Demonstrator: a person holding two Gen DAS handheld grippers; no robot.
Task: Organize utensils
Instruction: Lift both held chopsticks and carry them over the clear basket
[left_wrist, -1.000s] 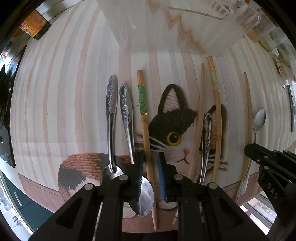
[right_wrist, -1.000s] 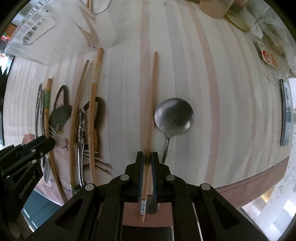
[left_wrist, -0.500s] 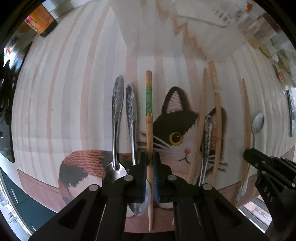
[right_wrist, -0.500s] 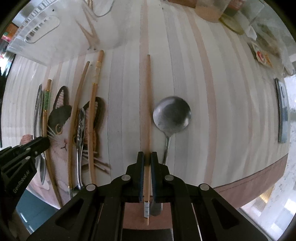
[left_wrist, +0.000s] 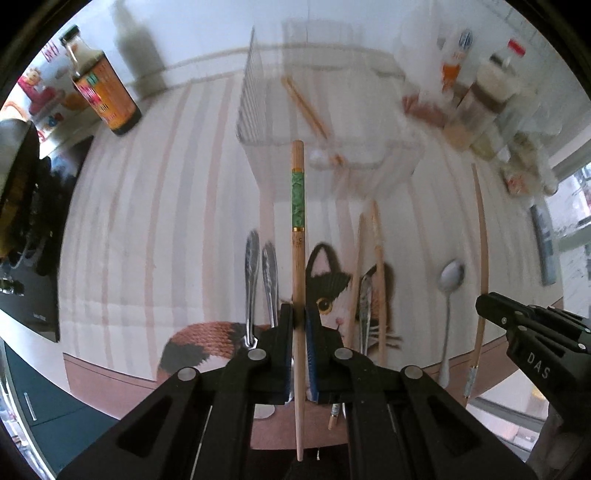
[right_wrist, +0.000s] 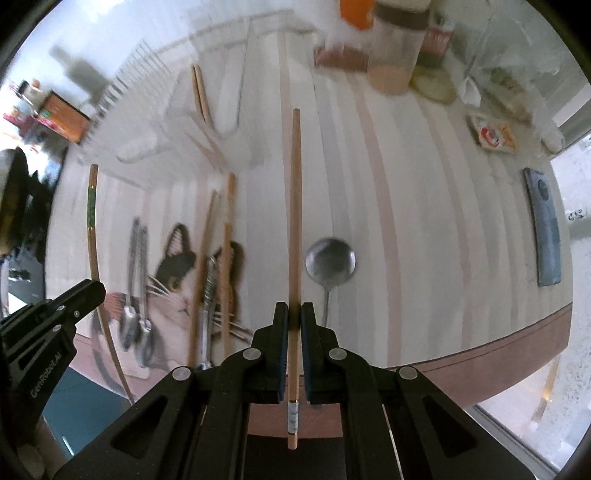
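My left gripper (left_wrist: 299, 314) is shut on a wooden chopstick with a green band (left_wrist: 297, 221) and holds it lifted above the table, pointing toward a white utensil rack (left_wrist: 332, 122) that holds two chopsticks (left_wrist: 306, 107). My right gripper (right_wrist: 291, 314) is shut on a plain wooden chopstick (right_wrist: 294, 221), also lifted. Two silver spoons (left_wrist: 258, 266), two chopsticks (left_wrist: 369, 266) and a silver utensil (left_wrist: 365, 295) lie on the cat-pattern mat (left_wrist: 332, 284). A round spoon (right_wrist: 330, 262) lies on the striped cloth (right_wrist: 406, 221).
A dark sauce bottle (left_wrist: 101, 86) stands at the back left. Jars and packets (left_wrist: 480, 103) crowd the back right. A dark flat device (right_wrist: 545, 221) lies at the right. The table's front edge (right_wrist: 480, 350) is close below the grippers.
Both grippers have lifted their chopsticks off the table and tilted up, so the rack and back wall now show. The left gripper closed on the green-banded chopstick a second ago.
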